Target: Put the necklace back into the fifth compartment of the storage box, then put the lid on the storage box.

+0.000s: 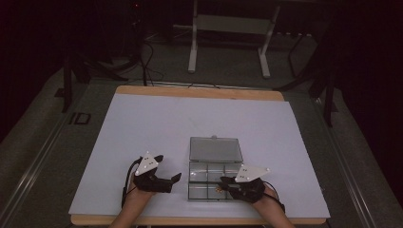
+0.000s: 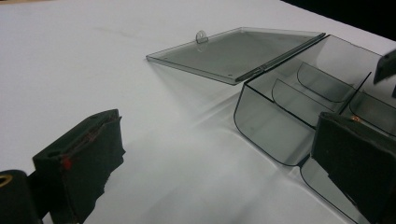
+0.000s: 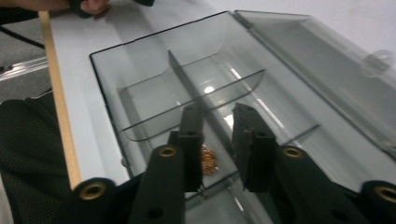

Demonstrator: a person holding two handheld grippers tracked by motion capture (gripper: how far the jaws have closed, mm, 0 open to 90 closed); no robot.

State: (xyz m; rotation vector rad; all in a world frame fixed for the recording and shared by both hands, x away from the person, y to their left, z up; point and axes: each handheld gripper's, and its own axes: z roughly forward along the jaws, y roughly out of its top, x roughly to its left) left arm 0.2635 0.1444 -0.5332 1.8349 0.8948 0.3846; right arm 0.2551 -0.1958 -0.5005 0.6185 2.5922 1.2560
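Right gripper (image 3: 219,140) low inside near compartment of clear smoky plastic divided box (image 3: 140,65), jaws narrowly parted, nothing pinched. Small gold chain-like trinket (image 3: 208,161) lies on box floor just below and between jaw tips, apart from pads. Left gripper (image 2: 210,168) beside box's outer wall, jaws wide, empty, not bracing it. Flat hinged lid (image 2: 233,51) lies open beyond.

Risks, judged: trinket snags on pad when gripper lifts out; unbraced light box slides or tips if jaw knocks divider.
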